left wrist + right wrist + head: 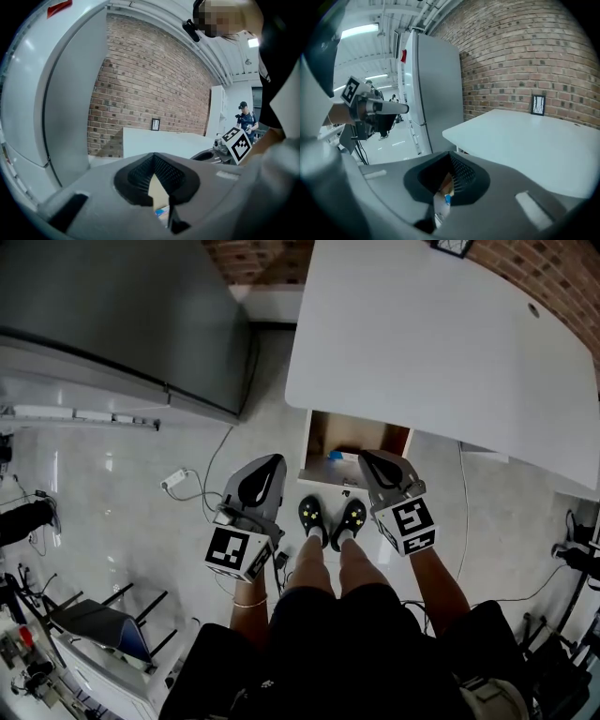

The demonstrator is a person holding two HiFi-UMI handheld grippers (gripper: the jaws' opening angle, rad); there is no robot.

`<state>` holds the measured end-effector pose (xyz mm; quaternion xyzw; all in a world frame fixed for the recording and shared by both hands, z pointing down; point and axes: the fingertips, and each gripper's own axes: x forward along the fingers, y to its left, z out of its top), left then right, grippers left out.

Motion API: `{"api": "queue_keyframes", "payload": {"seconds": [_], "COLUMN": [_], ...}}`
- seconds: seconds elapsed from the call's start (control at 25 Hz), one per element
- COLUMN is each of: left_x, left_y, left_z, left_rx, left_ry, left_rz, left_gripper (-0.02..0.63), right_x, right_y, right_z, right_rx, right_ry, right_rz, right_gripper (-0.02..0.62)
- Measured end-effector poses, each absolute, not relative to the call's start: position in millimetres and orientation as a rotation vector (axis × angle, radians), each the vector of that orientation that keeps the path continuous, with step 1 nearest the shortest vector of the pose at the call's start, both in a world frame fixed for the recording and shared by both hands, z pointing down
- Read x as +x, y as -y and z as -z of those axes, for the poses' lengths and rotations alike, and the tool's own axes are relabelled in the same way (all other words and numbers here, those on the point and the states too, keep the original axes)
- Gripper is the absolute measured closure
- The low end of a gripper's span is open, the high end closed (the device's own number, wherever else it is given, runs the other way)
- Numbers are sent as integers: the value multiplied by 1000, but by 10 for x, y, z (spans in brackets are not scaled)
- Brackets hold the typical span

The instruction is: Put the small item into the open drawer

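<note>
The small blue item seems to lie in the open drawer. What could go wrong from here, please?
1. The drawer, with the blue item inside, stands open just ahead of the shoes; a step forward could knock it.
2. The right hand-held gripper is shut and close to the table edge; lifting it carelessly might hit that edge.
3. A corded plug lies on the floor to the left; a side step may catch it.

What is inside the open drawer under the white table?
The drawer shows a brown inside and one small blue item near its front. The table covers its back part and the right gripper its front right corner; anything there cannot be seen.
</note>
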<state>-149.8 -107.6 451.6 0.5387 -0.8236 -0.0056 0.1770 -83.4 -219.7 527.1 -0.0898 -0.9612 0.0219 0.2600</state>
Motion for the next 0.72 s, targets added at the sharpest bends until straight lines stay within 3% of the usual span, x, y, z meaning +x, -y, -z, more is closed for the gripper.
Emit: {"api": "queue_keyframes", "payload": {"seconds": [0.72], "left_x": [-1282], "left_y": [1497], "left_z": [-3800], "left_rx": [1730], "left_ry": [2282], "left_rz": [43], "left_gripper": [607], "right_x": [-529], "right_y": [2577], "right_z": [-4195], "right_rx": [36], "right_ry": [2777], "right_rz": [-312], "right_gripper": [584]}}
